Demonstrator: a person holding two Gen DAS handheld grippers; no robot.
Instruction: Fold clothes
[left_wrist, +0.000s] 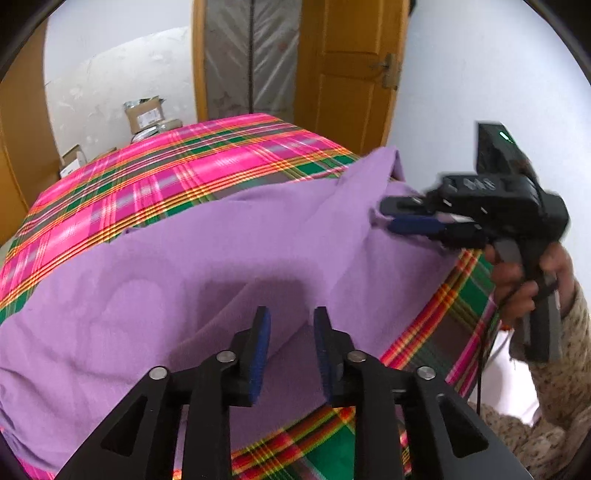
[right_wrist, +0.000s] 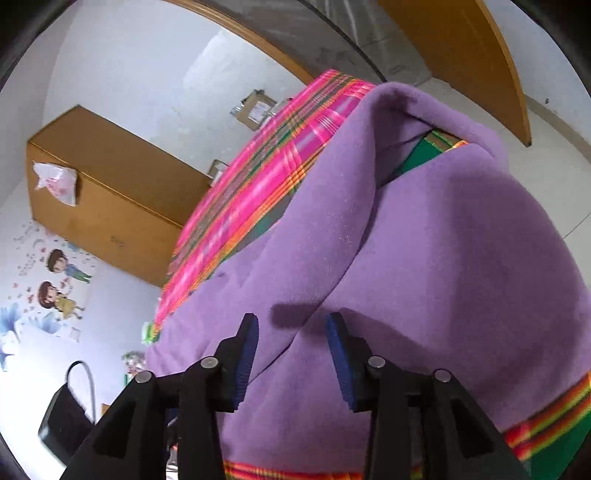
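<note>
Purple cloth (left_wrist: 207, 258) spread rumpled over plaid cover (left_wrist: 155, 173), one edge folded up at right; right gripper (left_wrist: 388, 216) part open at that fold, left gripper (left_wrist: 291, 332) part open above cloth, gripping nothing.

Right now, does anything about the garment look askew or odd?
Yes: the purple garment lies rumpled on the plaid cloth, its far corner bunched up in a raised fold.

Pale walls (left_wrist: 461, 74), orange wooden door (left_wrist: 347, 66), wooden cabinet (right_wrist: 107, 195), cartoon wall stickers (right_wrist: 55, 284), cardboard boxes (left_wrist: 146, 114).
</note>
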